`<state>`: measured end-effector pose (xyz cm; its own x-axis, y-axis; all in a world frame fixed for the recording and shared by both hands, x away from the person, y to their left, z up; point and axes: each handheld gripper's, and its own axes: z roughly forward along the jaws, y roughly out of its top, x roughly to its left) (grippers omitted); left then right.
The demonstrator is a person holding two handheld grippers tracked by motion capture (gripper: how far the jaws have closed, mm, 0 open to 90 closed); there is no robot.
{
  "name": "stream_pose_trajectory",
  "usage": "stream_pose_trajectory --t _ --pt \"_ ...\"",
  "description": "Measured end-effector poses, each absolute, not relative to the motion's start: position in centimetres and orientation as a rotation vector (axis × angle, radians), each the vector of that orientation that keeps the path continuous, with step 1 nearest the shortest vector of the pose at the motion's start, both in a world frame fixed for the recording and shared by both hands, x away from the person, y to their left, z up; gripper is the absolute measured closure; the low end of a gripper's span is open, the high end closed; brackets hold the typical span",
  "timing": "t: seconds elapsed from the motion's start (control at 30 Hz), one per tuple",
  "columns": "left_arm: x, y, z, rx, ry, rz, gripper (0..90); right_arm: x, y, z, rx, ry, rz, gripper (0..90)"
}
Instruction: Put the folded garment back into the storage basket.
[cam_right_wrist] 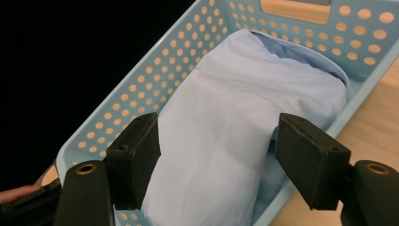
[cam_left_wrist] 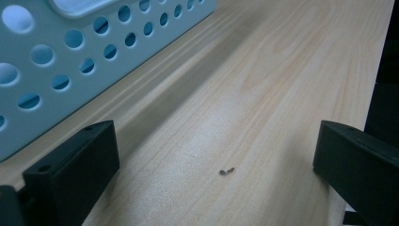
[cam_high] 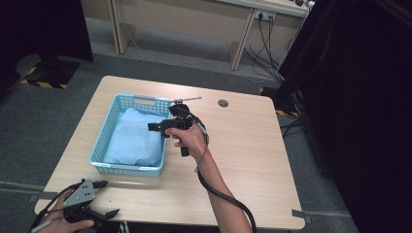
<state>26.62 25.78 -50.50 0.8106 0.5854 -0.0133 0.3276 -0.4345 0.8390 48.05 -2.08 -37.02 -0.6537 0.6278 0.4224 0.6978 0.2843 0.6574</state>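
Observation:
A light blue perforated basket (cam_high: 109, 127) stands on the left half of the wooden table (cam_high: 243, 160). A folded pale blue cloth (cam_high: 133, 138) lies inside it. A hand holds my right gripper (cam_high: 163, 124) above the basket's right rim, pointing left over the cloth. In the right gripper view its jaws (cam_right_wrist: 219, 125) stand open above the cloth (cam_right_wrist: 226, 117) with nothing between them, inside the basket (cam_right_wrist: 141, 80). My left gripper (cam_high: 109, 198) rests at the table's front left corner. Its jaws (cam_left_wrist: 214, 136) are open over bare wood, beside the basket wall (cam_left_wrist: 51, 66).
A round cable grommet (cam_high: 223, 103) sits in the tabletop behind the right hand. A tiny dark speck (cam_left_wrist: 227, 171) lies on the wood between the left jaws. A wooden desk (cam_high: 194, 19) with hanging cables stands behind, and a black curtain (cam_high: 359, 97) hangs at the right.

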Motion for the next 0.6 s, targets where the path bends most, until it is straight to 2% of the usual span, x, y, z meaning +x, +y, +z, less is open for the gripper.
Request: stream_pose_trajectory --t 0.6 --pt "26.7 25.8 -50.5 2.06 0.673 0.368 0.1 47.8 -3.7 -37.1 -1.278 -2.442 -1.339 30.8"
